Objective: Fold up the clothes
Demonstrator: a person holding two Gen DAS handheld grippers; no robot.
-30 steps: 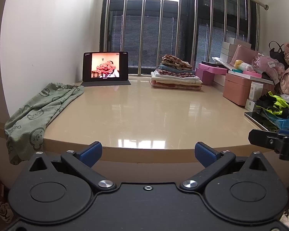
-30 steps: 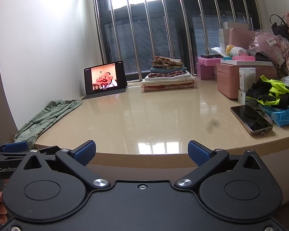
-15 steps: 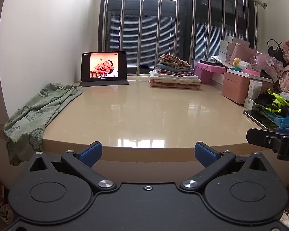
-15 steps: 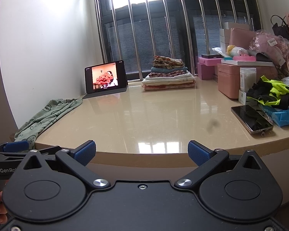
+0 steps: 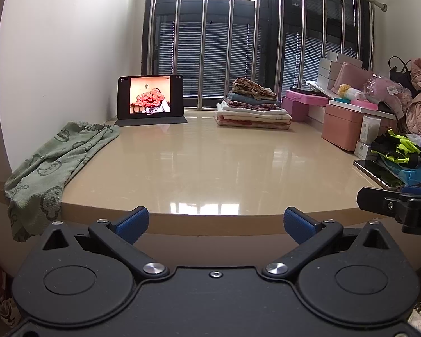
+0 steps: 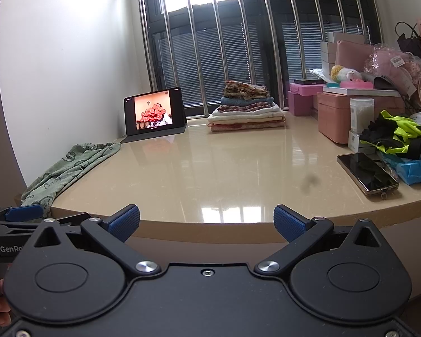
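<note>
Since one second ago, both views have shifted only slightly: the left wrist view has turned a little, so the tablet and the folded stack sit marginally further left in frame; no object on the table has moved.

Left gripper (image 5: 216,220): black body with blue ribbed fingertip pads, jaws spread wide, nothing between them. It hovers just short of the near edge of the glossy beige stone tabletop (image 5: 216,168). Right gripper (image 6: 207,219): same build, jaws likewise spread wide and empty, also in front of the near table edge. Each gripper appears at the edge of the other's view, so the two are side by side.

Green crumpled garment with a printed cartoon pattern (image 5: 61,157): lies unfolded along the left side of the tabletop beside the white wall, its near end hanging over the table corner. Neither gripper touches it.

Stack of folded clothes in mixed colours (image 5: 252,106): rests at the far side of the table in front of the barred window.

Black tablet with a lit screen (image 5: 150,98): stands upright at the far left, left of the stack.

Dark smartphone (image 6: 367,174): lies flat near the right edge, beside a black and neon-yellow garment (image 6: 395,137) and pink storage boxes (image 6: 336,118).
</note>
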